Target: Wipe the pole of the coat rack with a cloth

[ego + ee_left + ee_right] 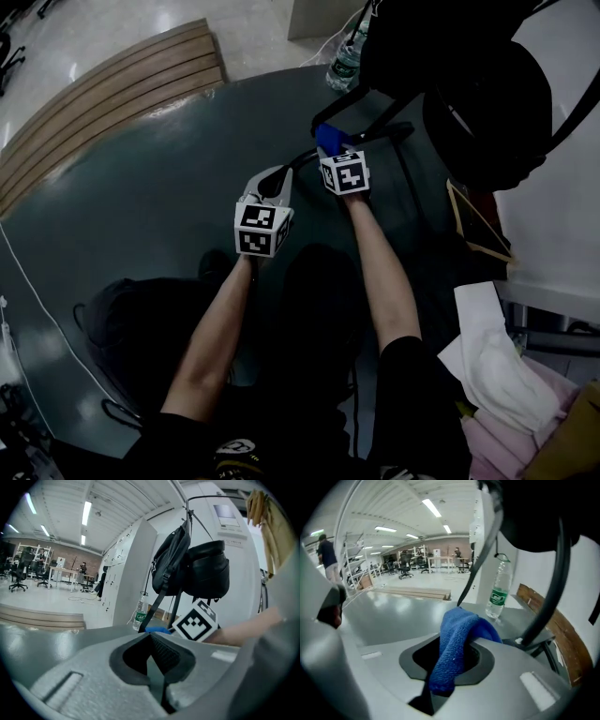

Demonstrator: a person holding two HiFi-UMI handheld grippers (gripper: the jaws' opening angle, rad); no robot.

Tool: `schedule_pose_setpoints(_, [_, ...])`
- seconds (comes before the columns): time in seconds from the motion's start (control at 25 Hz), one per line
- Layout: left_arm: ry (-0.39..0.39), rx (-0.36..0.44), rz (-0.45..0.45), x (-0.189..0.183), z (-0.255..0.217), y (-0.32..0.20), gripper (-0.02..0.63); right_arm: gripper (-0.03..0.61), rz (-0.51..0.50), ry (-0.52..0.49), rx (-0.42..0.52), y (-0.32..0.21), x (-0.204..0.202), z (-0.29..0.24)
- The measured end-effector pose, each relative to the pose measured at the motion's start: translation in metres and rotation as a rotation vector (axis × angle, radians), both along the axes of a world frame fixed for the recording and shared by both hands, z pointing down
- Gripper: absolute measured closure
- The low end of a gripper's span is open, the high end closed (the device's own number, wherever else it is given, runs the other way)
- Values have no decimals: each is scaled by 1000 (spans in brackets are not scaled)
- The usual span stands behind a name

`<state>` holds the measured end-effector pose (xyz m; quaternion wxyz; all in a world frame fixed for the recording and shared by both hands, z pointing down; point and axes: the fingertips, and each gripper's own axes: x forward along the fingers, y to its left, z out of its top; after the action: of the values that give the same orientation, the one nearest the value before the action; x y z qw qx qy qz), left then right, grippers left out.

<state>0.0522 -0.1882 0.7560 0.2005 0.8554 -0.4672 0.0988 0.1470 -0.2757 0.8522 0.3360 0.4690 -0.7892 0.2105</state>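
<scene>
Blue cloth is clamped between the jaws of the right gripper, with a folded lump bulging out past the tips and a tail hanging back into the jaw recess. The left gripper has its jaws together on nothing and sits back at about 7 o'clock from the right one in the head view, so the right arm is clearly nearer the work.

The coat rack's pole is the thick dark bar at about 2 o'clock from the cloth in the right gripper view. It is near the cloth but not touching it, and it runs down to the rack's feet on the grey floor. Its long axis is upright, and the curve it shows there looks like the wide lens rather than a real bend. In the left gripper view the same pole stands at 12 to 1 o'clock beyond the right gripper's marker cube, under two black bags hanging from the top. A water bottle stands on the floor at about 1 o'clock from the cloth, left of the pole.

Wiping looks not yet begun. The coming move, I judge, is to carry the cloth toward 2 o'clock until it presses on the pole, then stroke along the upright axis below the bags.
</scene>
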Motion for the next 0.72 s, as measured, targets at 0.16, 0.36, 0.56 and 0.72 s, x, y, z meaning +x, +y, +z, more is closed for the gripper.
schedule_pose_setpoints(0.16, [22,13,-56,-21,-8,-8,609,505,-146,7,-8,25,-60,22])
schedule_pose_setpoints(0.36, [15,-2,-88,-35,-6,-8,609,505,-303,113,-65,49,-102,63])
schedule_pose_setpoints(0.56, [7,-12,-71,-29,-1,-6,609,505,-368,177,-66,56,-111,68])
schedule_pose_setpoints(0.72, [22,-9,-66,-25,-3,-5,609,506,-217,75,-25,40,-84,41])
